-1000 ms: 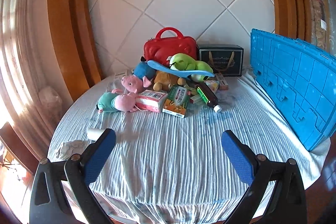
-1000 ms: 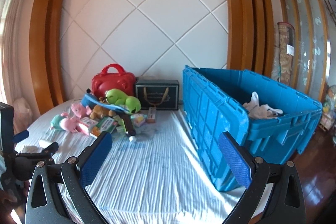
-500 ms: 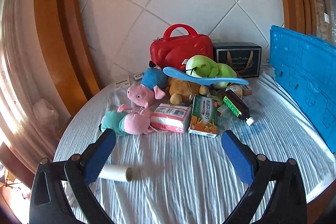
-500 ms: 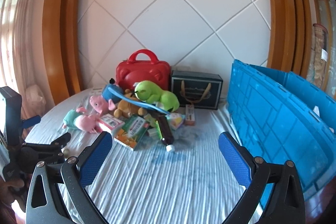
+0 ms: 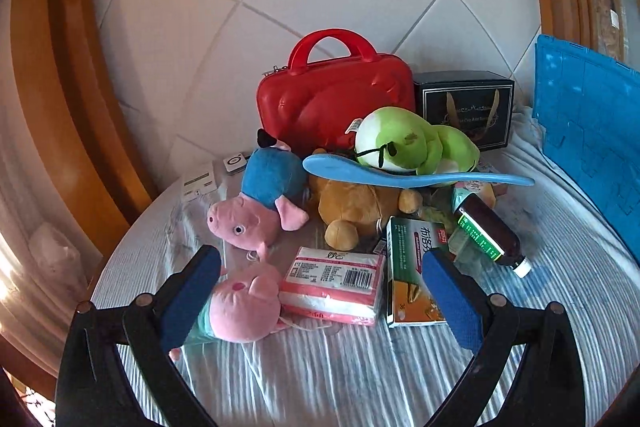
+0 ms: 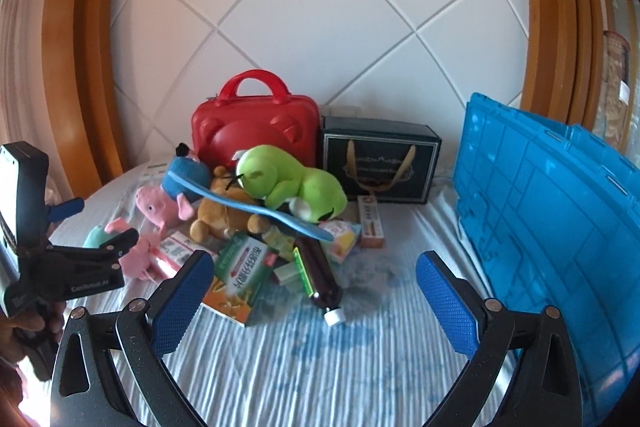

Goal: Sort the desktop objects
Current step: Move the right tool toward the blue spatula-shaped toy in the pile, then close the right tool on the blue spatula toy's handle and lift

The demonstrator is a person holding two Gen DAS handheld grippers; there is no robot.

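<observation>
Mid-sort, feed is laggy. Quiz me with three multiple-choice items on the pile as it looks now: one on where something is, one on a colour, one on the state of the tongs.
1. Where does the green plush frog lie?
A. on the long blue shoehorn, in front of the red case
B. inside the blue crate
C. alone at the table's near edge

2. What colour is the cap of the brown bottle?
A. red
B. white
C. green

3. How do the left tongs stand?
A. shut on the tissue pack
B. shut on nothing
C. open, with the pink pig plush and the tissue pack between the fingers

Answers:
1 A: both views show the frog resting on the shoehorn atop the pile.
2 B: the cap at the bottle's near end is white.
3 C: the blue pads are wide apart and grip nothing; the right tongs are open too.
</observation>
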